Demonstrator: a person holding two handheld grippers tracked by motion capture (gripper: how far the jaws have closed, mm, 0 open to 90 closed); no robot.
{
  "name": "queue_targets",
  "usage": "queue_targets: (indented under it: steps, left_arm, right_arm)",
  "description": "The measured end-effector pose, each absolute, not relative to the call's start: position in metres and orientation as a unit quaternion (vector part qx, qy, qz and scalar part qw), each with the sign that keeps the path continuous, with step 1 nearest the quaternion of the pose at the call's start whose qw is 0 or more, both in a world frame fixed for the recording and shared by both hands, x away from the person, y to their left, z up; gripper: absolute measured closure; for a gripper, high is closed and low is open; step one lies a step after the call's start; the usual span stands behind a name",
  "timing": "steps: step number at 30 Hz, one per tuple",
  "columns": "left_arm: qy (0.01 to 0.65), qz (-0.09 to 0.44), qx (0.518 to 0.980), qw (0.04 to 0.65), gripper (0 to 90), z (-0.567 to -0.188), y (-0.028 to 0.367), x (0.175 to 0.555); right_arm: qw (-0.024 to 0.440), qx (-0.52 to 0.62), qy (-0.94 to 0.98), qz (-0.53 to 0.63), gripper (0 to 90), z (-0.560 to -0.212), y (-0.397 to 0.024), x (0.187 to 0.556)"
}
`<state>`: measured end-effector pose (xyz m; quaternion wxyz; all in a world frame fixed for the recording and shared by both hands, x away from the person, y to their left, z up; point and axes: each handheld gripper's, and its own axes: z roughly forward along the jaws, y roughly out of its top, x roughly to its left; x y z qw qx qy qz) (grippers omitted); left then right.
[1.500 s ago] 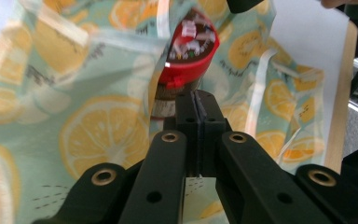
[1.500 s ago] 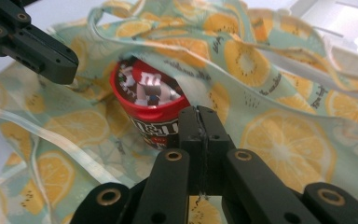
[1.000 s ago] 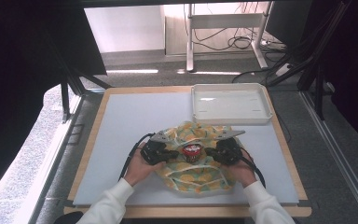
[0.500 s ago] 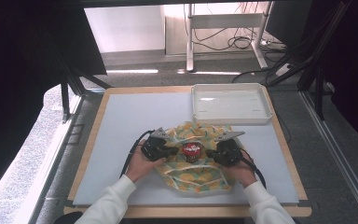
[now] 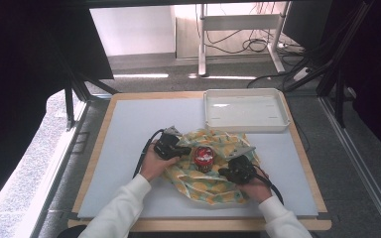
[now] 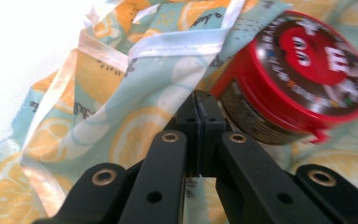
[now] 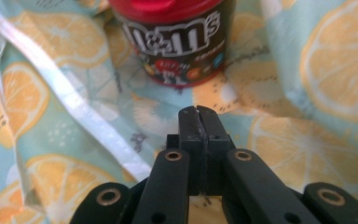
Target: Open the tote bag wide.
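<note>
Since the earlier frame, right hand-held gripper [image 5: 229, 171] has drawn nearer; left hand-held gripper [image 5: 183, 148] stays beside the candy tub [image 5: 204, 156] at cloth [image 5: 213, 186] centre on the worktop [image 5: 129, 129].

Left gripper view: jaws closed, apparently pinching cloth.

Right gripper view: jaws closed; contents indeterminate. Lifting edges evenly should avoid tipping the tub.

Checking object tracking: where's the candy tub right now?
High view: the candy tub stands on the lemon-print cloth near the table's front centre, between the left claw and right claw, nearer than the white tray.
</note>
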<state>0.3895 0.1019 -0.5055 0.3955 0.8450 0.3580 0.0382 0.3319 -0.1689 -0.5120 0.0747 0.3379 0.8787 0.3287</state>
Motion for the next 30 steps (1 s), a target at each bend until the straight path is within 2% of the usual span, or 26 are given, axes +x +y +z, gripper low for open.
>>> queue_targets:
  steps: [8, 14, 23, 30]
  left_arm:
    - [0.374, 0.044, 0.846, 0.378, 90.0, -0.509, 0.094, 0.415]
    - [0.398, 0.03, 0.844, 0.359, 90.0, -0.523, 0.094, 0.43]
    - [0.411, 0.006, 0.836, 0.364, 90.0, -0.531, 0.096, 0.436]
    - [0.403, 0.009, 0.842, 0.359, 90.0, -0.528, 0.095, 0.434]
  right_arm:
    - [0.058, 0.32, 0.889, 0.323, 88.9, -0.517, -0.168, 0.315]
    - [0.053, 0.308, 0.894, 0.321, 89.0, -0.519, -0.165, 0.309]
    - [0.046, 0.304, 0.895, 0.323, 89.0, -0.519, -0.164, 0.305]
    - [0.053, 0.298, 0.897, 0.322, 88.9, -0.518, -0.163, 0.304]
